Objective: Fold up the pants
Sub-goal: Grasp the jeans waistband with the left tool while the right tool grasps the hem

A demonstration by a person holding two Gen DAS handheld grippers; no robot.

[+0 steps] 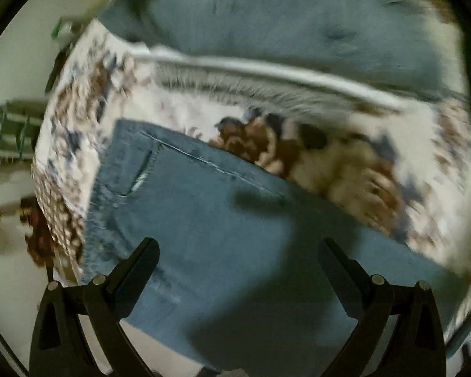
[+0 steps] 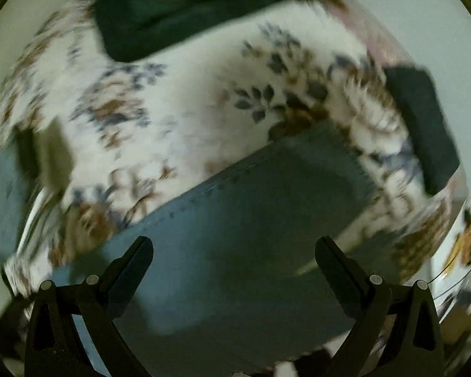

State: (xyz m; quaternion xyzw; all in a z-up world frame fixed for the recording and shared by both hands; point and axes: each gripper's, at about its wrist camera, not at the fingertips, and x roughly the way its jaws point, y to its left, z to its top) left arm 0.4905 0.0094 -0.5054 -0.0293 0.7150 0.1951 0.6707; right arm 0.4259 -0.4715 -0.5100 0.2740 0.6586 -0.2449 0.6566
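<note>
Blue denim pants (image 1: pixel 210 220) lie flat on a floral bedspread (image 1: pixel 78 100); the left wrist view shows the waist end with a pocket slit (image 1: pixel 139 172) at the left. My left gripper (image 1: pixel 240 246) is open and empty, hovering above the denim. In the right wrist view the pants (image 2: pixel 251 220) run diagonally, with one end (image 2: pixel 351 157) at the upper right. My right gripper (image 2: pixel 234 245) is open and empty above the cloth. Both views are motion-blurred.
A blue-grey pillow or blanket (image 1: pixel 282 22) with a white edge lies beyond the pants. Dark green cloth (image 2: pixel 179 9) lies at the top of the right view, another dark piece (image 2: pixel 424 125) at the right. The floral bedspread (image 2: pixel 179 110) surrounds the pants.
</note>
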